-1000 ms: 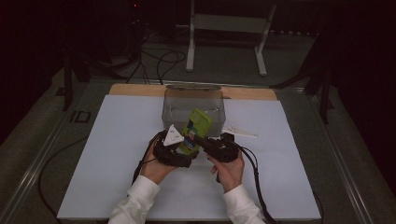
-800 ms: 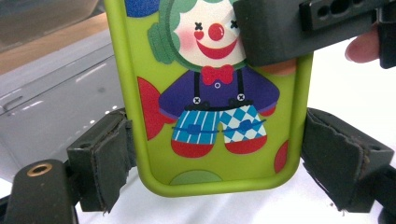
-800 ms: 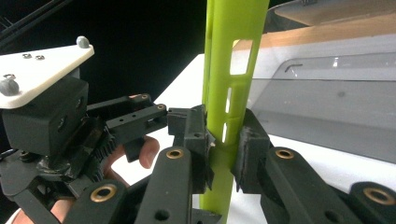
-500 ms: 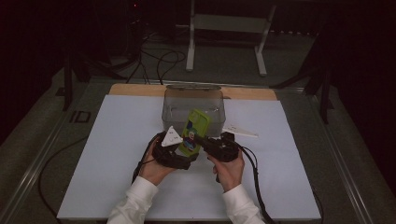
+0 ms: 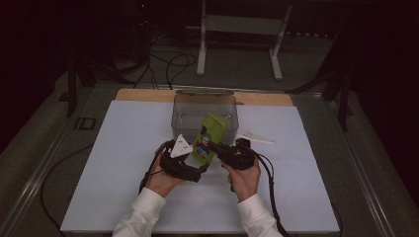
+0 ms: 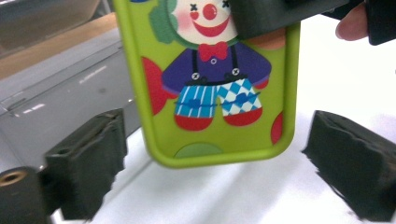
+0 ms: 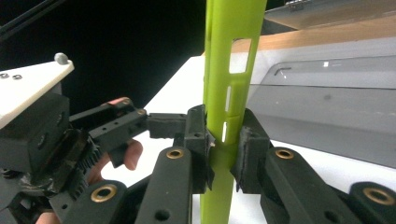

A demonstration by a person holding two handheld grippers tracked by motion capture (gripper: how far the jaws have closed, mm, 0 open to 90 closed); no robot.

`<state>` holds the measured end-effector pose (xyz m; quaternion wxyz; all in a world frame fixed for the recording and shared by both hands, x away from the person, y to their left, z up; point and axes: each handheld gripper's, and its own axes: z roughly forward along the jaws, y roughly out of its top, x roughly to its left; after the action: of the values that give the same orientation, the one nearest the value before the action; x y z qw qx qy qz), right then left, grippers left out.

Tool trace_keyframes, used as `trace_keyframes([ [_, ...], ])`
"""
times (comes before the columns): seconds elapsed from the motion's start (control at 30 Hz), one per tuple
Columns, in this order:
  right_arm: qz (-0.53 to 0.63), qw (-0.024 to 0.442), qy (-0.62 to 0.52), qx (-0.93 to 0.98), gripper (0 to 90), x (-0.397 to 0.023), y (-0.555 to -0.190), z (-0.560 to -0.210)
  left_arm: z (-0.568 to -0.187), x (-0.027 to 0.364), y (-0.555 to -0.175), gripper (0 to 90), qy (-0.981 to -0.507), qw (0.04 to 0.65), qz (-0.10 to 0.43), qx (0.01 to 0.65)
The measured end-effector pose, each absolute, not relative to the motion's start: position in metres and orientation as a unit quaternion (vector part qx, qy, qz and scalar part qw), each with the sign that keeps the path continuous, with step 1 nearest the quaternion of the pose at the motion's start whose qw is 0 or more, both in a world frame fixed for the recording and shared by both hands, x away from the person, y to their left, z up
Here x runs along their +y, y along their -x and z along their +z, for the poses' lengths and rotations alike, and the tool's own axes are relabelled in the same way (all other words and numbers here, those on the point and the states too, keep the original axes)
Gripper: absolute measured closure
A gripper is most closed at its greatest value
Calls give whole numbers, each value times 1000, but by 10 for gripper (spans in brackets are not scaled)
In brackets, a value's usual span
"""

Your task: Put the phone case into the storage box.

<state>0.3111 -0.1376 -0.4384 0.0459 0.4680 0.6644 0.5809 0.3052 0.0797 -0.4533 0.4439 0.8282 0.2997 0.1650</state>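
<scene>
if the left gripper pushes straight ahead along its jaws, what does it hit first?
Probably the green clown phone case: its lower edge hangs between the open jaws of the left gripper, held up by the right gripper. Depth is unclear.

White table [image 5: 123, 163] under dim light, a clear bin [image 5: 205, 111] standing at its far middle, a white plate [image 5: 254, 137] lying flat just right of it.

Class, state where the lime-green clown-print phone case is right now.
In the high view the lime-green clown-print phone case is mid-table, before the clear plastic box, pinched by the right gripper, between the open left gripper jaws.
</scene>
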Motion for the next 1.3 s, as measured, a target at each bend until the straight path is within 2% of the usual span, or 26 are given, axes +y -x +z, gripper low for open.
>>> trace_keyframes([
  [0.13, 580, 49, -469, 664, 782, -139, -311, -437, -451, 85, -305, 3, -823, 448, 174, 303],
  [1.3, 555, 53, -470, 684, 780, -140, -316, -427, -447, 159, -288, 0, -777, 473, 217, 354],
])
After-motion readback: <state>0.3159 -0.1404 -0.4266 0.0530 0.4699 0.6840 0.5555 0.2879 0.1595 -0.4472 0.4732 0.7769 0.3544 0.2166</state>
